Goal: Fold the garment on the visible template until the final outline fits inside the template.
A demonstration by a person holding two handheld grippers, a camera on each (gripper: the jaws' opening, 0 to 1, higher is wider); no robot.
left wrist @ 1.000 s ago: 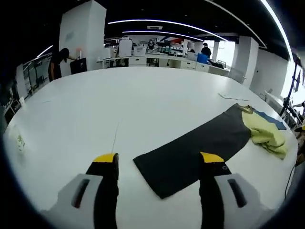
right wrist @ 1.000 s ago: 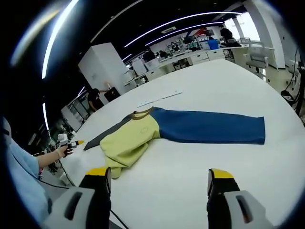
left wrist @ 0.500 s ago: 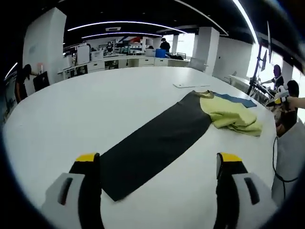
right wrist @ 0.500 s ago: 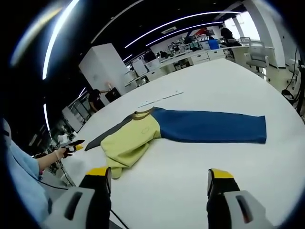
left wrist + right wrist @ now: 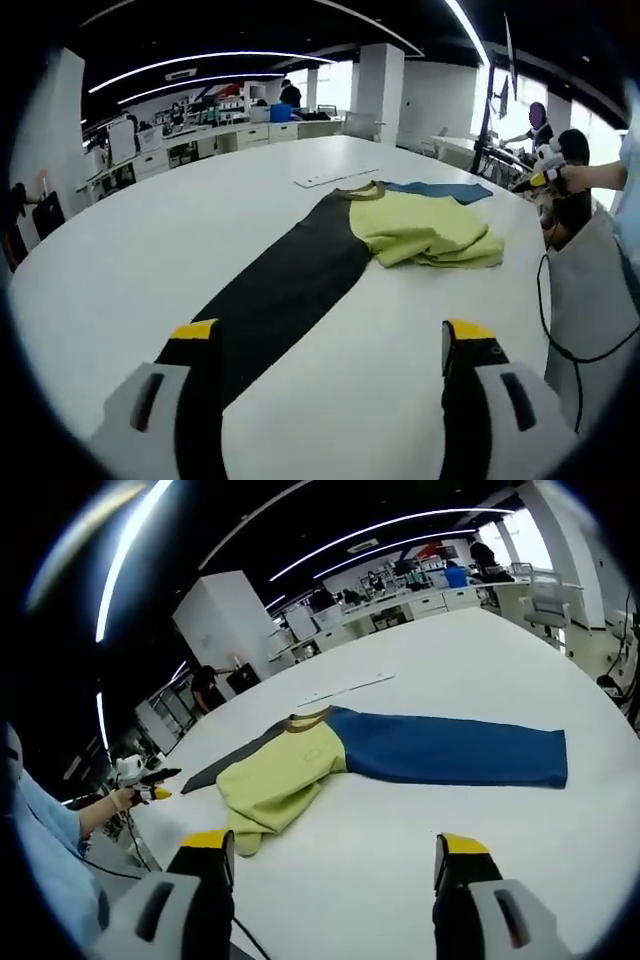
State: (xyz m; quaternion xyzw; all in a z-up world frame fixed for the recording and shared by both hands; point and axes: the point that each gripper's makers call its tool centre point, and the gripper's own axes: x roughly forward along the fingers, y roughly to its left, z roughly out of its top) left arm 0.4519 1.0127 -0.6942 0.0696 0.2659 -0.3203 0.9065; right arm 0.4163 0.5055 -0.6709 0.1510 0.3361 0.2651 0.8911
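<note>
In the left gripper view, the left gripper [image 5: 325, 345] is above the white tabletop [image 5: 150, 250] with its two yellow-tipped fingers [image 5: 195, 330] wide apart, and they hold nothing. The garment [image 5: 400, 225] lies flat ahead of them. Its dark grey sleeve [image 5: 285, 285] starts just beside the left finger and runs away up to the right. The bunched yellow body [image 5: 430, 232] is farther ahead, more in front of the right finger, and a blue sleeve [image 5: 440, 190] is seen behind it. A thin white strip [image 5: 335, 178] lies on the tabletop beyond the collar.

In the right gripper view, the right gripper [image 5: 335, 845] also has its fingers [image 5: 455, 848] wide apart and empty. The yellow body is ahead of the left finger, and the blue sleeve stretches to the right, past the right finger. At the far left, a hand [image 5: 118, 800] holds the other gripper near the end of the grey sleeve.
</note>
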